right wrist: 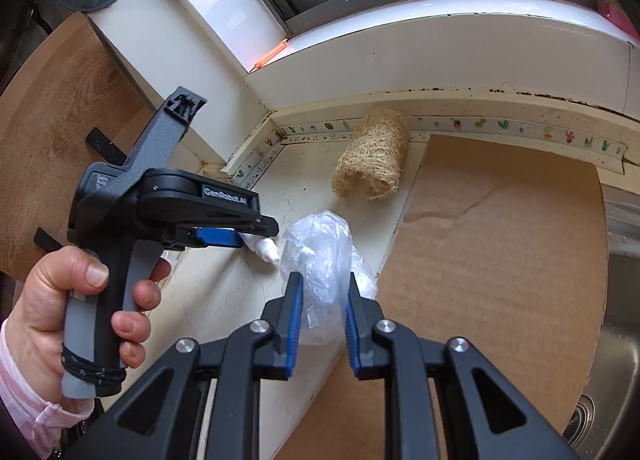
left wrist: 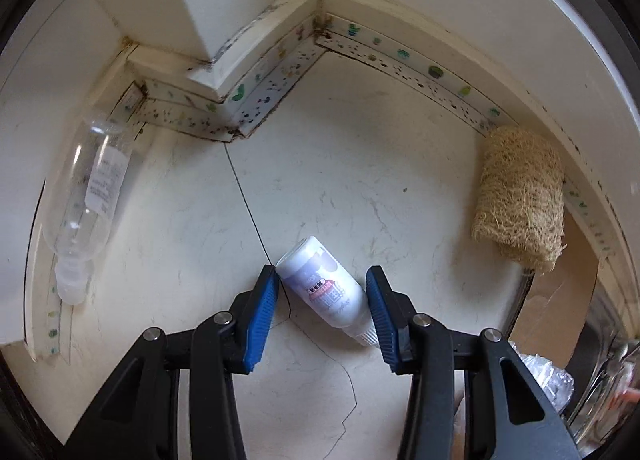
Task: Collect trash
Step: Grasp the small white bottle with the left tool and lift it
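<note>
Surface (left wrist: 360,163): pale, marbled and cracked, set into a corner under a window; a strip of cactus-print tape (right wrist: 500,124) runs along its far edge.
Cardboard sheet (right wrist: 500,244): brown, lies flat on the right part of the surface — broad in the right wrist view, only a sliver at the right edge of the left one.
Sink (right wrist: 616,340): steel, at the far right; its inside is too cut off to tell what it holds.
Clear bottle (left wrist: 86,195): lying on its side at the left, cap toward the near side, looks empty; seen by the left wrist view alone.
Loofah (left wrist: 520,195): straw-coloured roll at the far right of the surface, against the taped edge; both views show it.
Left gripper (left wrist: 322,292): held in a person's hand (right wrist: 80,308), pointing down; its blue fingers (left wrist: 262,316) stand either side of the small bottle, narrow but not yet pressing it.
Small white bottle (left wrist: 324,288): lying on the surface, nozzle toward the near right; the right wrist view shows only its nozzle end past the left gripper.
Right gripper (right wrist: 320,292): fingers drawn narrow — clamped on a crumpled clear plastic bag (right wrist: 320,252), raised above the surface.
</note>
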Tool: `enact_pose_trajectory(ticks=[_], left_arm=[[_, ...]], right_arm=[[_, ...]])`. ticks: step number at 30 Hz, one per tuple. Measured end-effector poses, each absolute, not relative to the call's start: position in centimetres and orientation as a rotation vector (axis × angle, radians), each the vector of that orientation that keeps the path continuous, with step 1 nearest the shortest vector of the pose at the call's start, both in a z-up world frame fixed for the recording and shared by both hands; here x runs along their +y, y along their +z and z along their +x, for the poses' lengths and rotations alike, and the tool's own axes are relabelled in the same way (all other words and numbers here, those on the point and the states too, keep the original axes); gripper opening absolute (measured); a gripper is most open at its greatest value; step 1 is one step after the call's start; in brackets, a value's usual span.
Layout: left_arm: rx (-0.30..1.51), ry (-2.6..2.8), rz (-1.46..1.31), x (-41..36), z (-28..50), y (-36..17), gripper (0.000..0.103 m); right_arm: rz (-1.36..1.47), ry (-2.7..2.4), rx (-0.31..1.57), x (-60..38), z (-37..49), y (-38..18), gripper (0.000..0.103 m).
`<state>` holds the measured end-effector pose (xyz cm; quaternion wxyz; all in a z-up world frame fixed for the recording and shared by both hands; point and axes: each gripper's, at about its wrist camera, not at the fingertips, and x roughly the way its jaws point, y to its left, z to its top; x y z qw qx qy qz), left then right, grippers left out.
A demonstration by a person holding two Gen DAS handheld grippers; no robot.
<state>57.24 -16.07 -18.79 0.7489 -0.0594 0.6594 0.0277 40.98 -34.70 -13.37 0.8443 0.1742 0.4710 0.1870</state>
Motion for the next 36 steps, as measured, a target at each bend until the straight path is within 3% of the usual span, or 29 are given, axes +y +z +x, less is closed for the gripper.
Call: enact_pose_trajectory(ticks=[2, 4, 13, 22, 36], left_arm=[[1.44, 0.044, -0.088, -17.6, 57.3, -19.0, 0.039], [1.441, 0.029, -0.089, -18.3, 57.0, -18.9, 0.024], [1.423, -0.054, -0.101, -19.3, 51.5, -17.3, 0.023], [1.351, -0.158, -0.071, -18.7, 41.3, -12.0, 0.023], [1.268, -0.308, -0.1, -6.4, 18.4, -4.5, 0.023]], right_arm=[[0.375, 0.396, 0.996, -34.7, 40.5, -13.3, 0.019], [0.384, 0.395, 0.999, -34.7, 40.1, -13.3, 0.019], [0.39, 0.38, 1.011, -34.6, 37.1, -12.5, 0.018], [0.368, 0.372, 0.981, -33.3, 31.7, -9.4, 0.018], [0.292, 0.377, 0.949, -27.8, 16.2, -3.4, 0.018]])
